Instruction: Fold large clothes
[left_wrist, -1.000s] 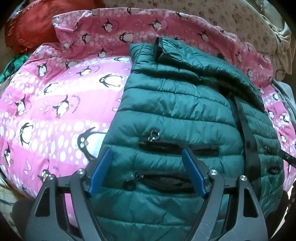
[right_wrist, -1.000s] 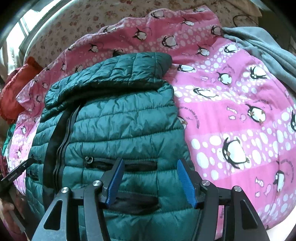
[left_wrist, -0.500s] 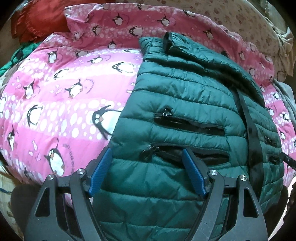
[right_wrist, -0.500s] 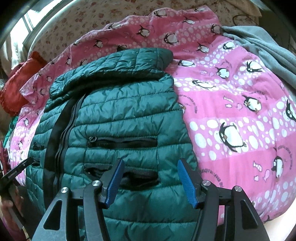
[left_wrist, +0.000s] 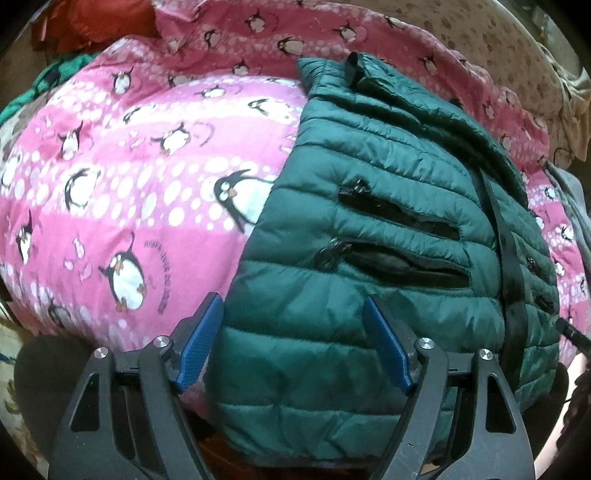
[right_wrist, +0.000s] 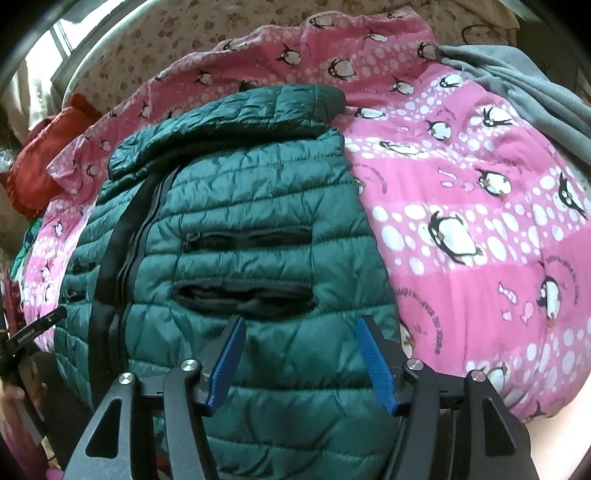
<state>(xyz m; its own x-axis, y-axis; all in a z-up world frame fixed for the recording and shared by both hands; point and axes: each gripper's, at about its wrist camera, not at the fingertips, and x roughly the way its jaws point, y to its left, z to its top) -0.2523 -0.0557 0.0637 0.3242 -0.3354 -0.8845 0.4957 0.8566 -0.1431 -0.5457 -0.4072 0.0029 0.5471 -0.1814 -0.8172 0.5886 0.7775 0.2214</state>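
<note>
Both tools (left_wrist: 293, 345) (right_wrist: 297, 360) retreated; grey cloth (right_wrist: 517, 81) right-only.

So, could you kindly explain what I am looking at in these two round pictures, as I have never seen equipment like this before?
There is no robot here. A person holds a hand-operated two-finger tool in each hand, and each tool carries a wide-angle camera looking forward along its fingers, which is why the pictures look round and bent. One picture comes from the left tool, the other from the right tool. The black frames with blue pads at the bottom are the tools themselves.

Both look at the same dark green quilted jacket, lying zipped with its front up and pocket zips open on a pink penguin blanket. Each tool's fingers are spread apart near the jacket's near hem; neither holds anything. A grey cloth and a red cushion lie at the edges.
</note>
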